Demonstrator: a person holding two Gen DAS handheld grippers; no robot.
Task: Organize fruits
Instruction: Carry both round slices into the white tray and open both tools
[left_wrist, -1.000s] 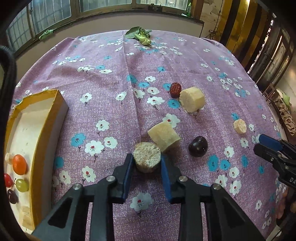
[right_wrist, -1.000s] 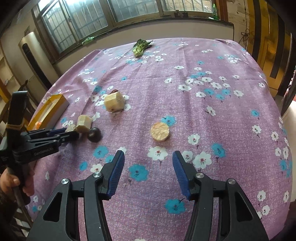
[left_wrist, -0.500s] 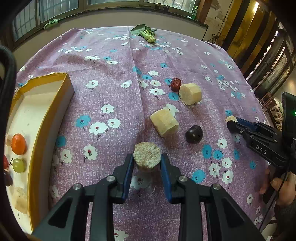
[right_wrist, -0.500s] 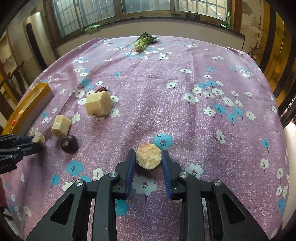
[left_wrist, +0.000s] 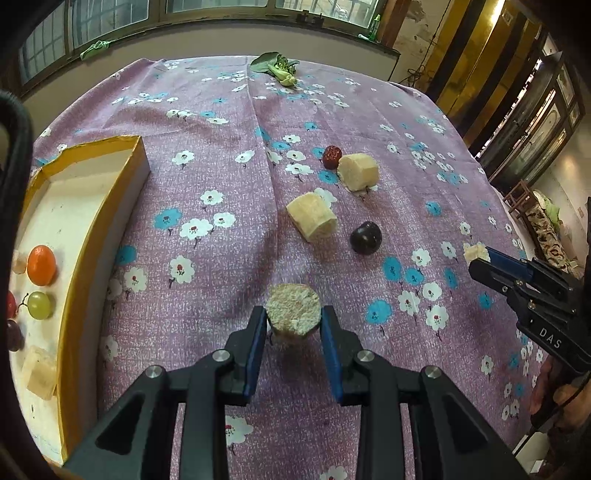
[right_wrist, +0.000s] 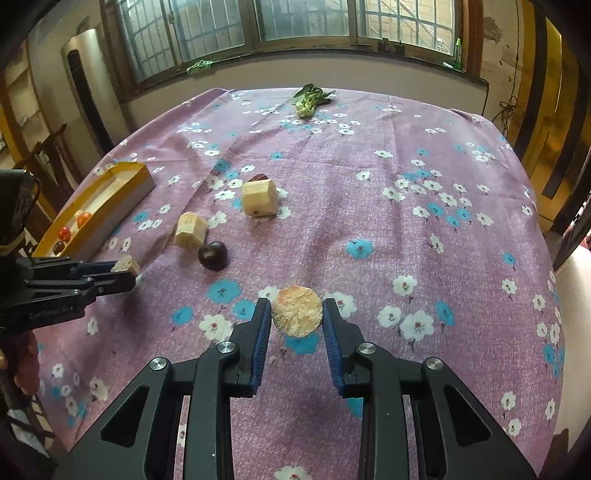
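Observation:
My left gripper (left_wrist: 293, 325) is shut on a pale round fruit chunk (left_wrist: 293, 312) and holds it above the cloth; it also shows in the right wrist view (right_wrist: 125, 265). My right gripper (right_wrist: 297, 314) is shut on a flat round pale slice (right_wrist: 297, 310), lifted off the cloth; this gripper shows at the right of the left wrist view (left_wrist: 480, 258). Two pale chunks (left_wrist: 314, 218) (left_wrist: 358, 171), a dark plum (left_wrist: 365, 238) and a red date (left_wrist: 331, 156) lie on the cloth. The yellow box (left_wrist: 85, 236) at the left holds an orange fruit (left_wrist: 41, 264), a green grape (left_wrist: 38, 305) and other pieces.
A purple flowered tablecloth (right_wrist: 406, 229) covers the table. A green leafy vegetable (right_wrist: 308, 99) lies at the far edge below the windows. Wooden furniture stands to the right, beyond the table's edge.
My right gripper has shut on the flat slice and lifted it. My left gripper has risen and pulled back with its chunk, toward the box side.

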